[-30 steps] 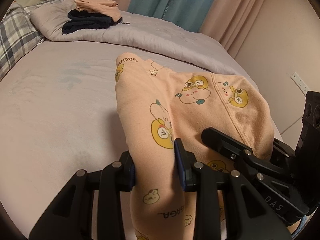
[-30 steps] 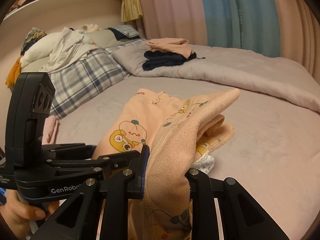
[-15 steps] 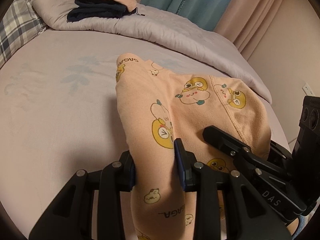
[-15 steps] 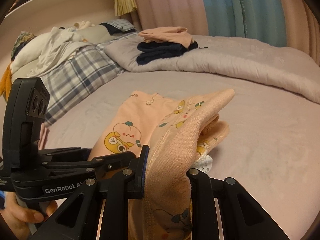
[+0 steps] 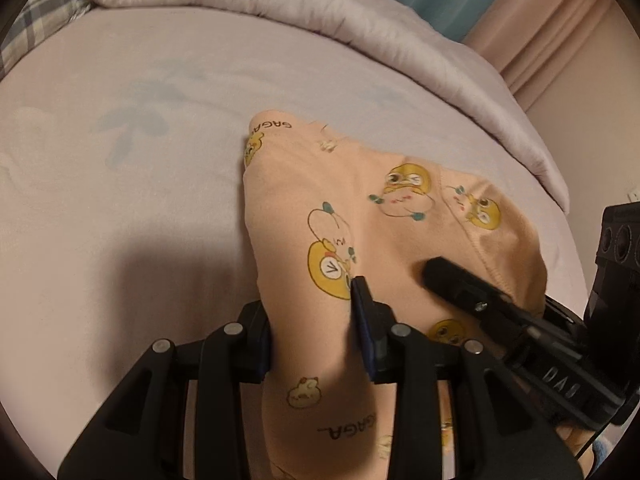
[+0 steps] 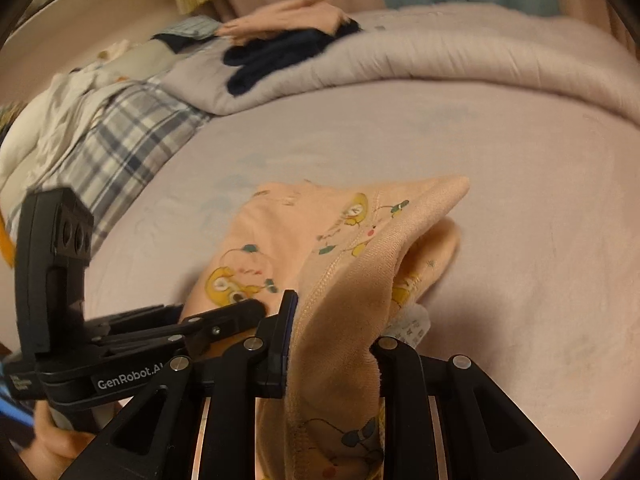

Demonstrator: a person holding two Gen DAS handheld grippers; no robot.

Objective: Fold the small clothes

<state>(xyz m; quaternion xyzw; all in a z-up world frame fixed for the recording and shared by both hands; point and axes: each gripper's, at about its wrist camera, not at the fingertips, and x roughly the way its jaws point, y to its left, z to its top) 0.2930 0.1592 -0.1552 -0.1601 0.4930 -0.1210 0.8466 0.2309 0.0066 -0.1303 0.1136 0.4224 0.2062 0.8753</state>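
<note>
Peach garment (image 5: pixel 360 208) draped fwd of both claws over bed sheet (image 5: pixel 120 160). L gripper (image 5: pixel 316 328) jaws just been opening, cloth between. R gripper (image 6: pixel 334 344) clenched on hem.

Black linkage tongs (image 5: pixel 316 328) with silver rivets, blue pads, white "GenRobot.AI" lettering.

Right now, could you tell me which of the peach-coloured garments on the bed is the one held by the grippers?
The cartoon-printed peach garment in the foreground; the plain peach garment lies far back on the dark clothes, untouched.
</note>
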